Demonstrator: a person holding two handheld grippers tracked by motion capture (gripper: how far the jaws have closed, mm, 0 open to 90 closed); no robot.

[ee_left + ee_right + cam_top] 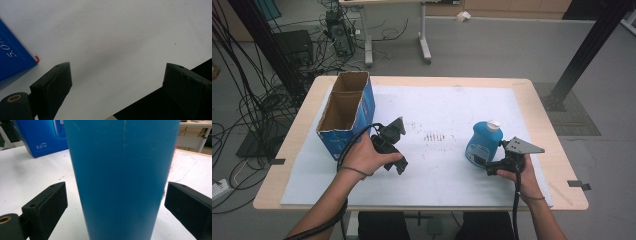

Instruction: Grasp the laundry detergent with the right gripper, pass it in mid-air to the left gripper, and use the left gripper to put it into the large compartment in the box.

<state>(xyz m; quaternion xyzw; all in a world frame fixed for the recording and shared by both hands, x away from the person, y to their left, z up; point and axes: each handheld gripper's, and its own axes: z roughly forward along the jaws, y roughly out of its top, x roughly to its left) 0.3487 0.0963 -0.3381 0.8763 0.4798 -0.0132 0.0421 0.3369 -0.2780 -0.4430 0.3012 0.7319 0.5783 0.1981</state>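
A blue bottle (481, 145) with a white cap stands upright on the white sheet at the right. My right gripper (493, 166) is open at its near side; in the right gripper view the blue bottle (122, 177) stands between the two black jaws, with gaps on both sides. A blue cardboard box (346, 112), open at the top, stands at the left. My left gripper (397, 162) is just right of the box, low over the sheet, open with nothing between its jaws; a corner of the box (12, 57) shows at the left in the left gripper view.
The white sheet (432, 110) covers most of the wooden table (542, 145). Small dark marks (434, 136) lie mid-sheet. Beyond the table are cables, a computer case (339, 30) and another table's legs (424, 47) on the floor.
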